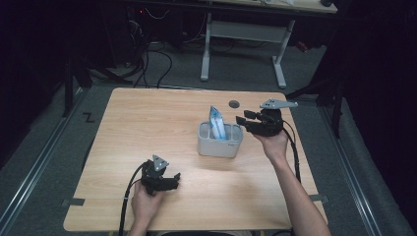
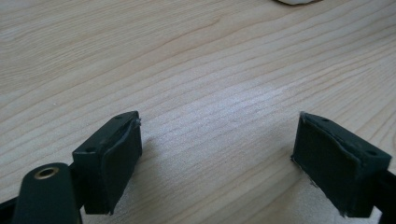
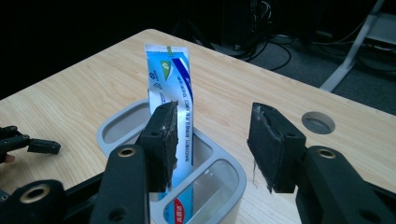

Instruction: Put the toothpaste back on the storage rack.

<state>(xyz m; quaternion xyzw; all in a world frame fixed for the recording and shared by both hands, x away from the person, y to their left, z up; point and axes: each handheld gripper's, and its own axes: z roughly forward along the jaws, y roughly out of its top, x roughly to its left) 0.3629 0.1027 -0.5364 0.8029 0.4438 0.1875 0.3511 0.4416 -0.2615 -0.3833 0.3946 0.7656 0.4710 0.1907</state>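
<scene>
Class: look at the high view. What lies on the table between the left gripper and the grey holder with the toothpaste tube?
Nothing: in the high view, only bare wooden table separates the left gripper from the grey holder holding the toothpaste tube.

One toothpaste tube (image 1: 217, 123), one grey holder (image 1: 219, 146), two tongs: left (image 1: 173, 179), right (image 1: 244, 118).

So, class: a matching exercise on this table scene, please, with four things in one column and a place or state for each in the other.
Things:
1. tube
2. holder
3. left gripper
4. right gripper

Places or states:
A. grey, standing on the table
B. upright in a compartment
C. jaws open, low over bare wood
D. jaws open, raised beside the holder

Pairs: 1-B, 2-A, 3-C, 4-D
</scene>
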